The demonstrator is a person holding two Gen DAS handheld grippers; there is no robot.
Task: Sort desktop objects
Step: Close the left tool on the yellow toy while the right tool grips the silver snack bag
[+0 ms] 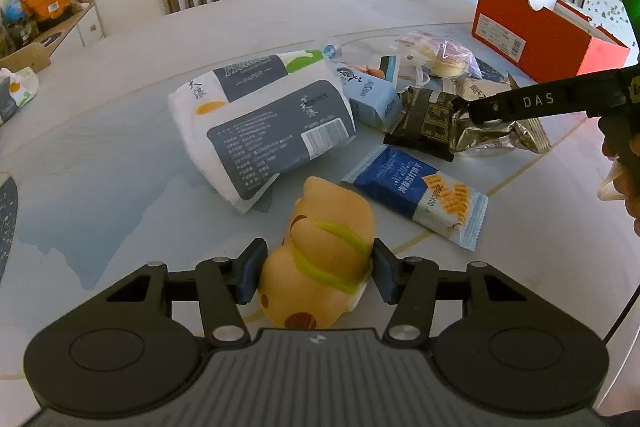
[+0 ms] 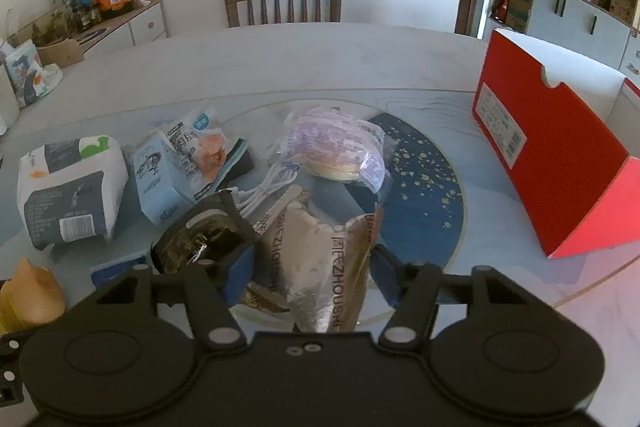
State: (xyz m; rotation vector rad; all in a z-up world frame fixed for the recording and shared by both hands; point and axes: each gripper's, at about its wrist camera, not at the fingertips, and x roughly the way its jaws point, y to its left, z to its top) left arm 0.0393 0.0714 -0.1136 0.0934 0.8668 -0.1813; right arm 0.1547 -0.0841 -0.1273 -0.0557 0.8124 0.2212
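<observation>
A pale round worktop point(image 2: 280, 59) in a dining room carries a heap of snacks, with a red box point(image 2: 552, 163) at its right. The left tool point(image 1: 316, 273) is clenched on a squashy orange toy point(image 1: 320, 259) at the near edge; the right tool point(image 2: 308, 275) straddles a silver snack packet point(image 2: 320, 259), pads apparently pressing it. That crinkly foil could slip out on lifting, or drag the dark packet point(image 2: 200, 239) touching it, and the rounded toy may squirt free.

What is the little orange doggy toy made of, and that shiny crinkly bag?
The orange dog-shaped toy with a yellow-green collar looks like soft matte rubber or vinyl: smooth, rounded, no seams showing. The silvery crinkled snack bag looks like foil-lined plastic film: it glints and holds sharp creases.
</observation>
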